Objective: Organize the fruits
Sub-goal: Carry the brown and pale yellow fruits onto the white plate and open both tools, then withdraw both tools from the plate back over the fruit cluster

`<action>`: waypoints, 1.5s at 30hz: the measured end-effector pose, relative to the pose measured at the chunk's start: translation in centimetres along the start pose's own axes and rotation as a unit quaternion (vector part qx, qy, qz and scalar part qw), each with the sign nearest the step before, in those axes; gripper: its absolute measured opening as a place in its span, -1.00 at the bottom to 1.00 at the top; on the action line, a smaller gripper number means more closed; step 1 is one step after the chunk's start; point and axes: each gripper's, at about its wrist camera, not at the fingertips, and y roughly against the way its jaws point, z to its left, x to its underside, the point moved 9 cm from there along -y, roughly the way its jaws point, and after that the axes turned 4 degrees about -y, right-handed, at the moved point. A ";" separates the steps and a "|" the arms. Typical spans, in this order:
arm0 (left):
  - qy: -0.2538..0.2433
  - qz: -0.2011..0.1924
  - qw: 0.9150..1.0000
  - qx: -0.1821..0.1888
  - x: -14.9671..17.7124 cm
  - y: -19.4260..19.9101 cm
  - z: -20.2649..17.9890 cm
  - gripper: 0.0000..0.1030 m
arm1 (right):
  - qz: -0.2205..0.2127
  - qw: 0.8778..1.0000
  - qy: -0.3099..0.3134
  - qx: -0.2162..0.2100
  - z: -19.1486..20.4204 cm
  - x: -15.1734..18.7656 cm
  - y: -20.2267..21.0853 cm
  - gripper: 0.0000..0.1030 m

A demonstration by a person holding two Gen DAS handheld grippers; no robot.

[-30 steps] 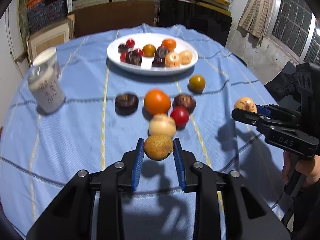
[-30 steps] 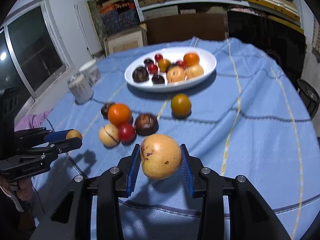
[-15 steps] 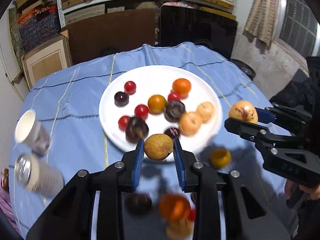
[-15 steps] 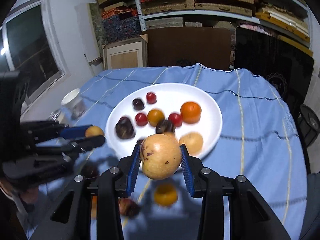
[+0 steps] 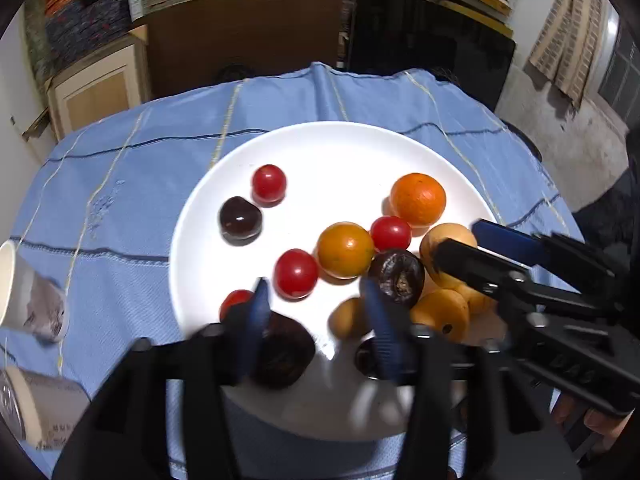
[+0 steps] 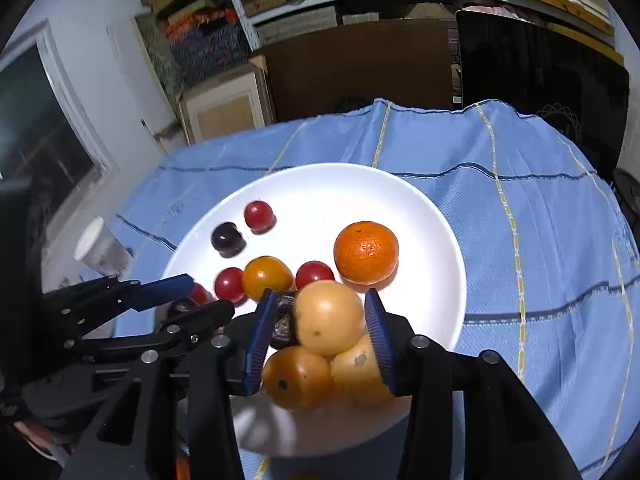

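Over the white plate (image 5: 460,168), the left gripper (image 5: 316,320) has just opened, empty; the right gripper (image 6: 320,330), also opening, brackets a yellow fruit (image 6: 329,318) at lower centre.

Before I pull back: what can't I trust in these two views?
- Left wrist view: blurred tan fruit between the jaws, just opening, of the left hand-held gripper; landed or falling, unclear.
- Right wrist view: yellow fruit between the jaws, also just opening, of the right hand-held gripper; right-pad contact unclear.
- Both views: plate, near rim hidden behind gripper bodies.
- Left wrist view: cups blurred, cut by the left edge.
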 end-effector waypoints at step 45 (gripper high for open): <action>-0.038 -0.004 0.999 0.016 20.0 8.9 -3.8 0.28 | -0.045 0.996 -0.078 0.009 -0.1 19.6 14.2 0.82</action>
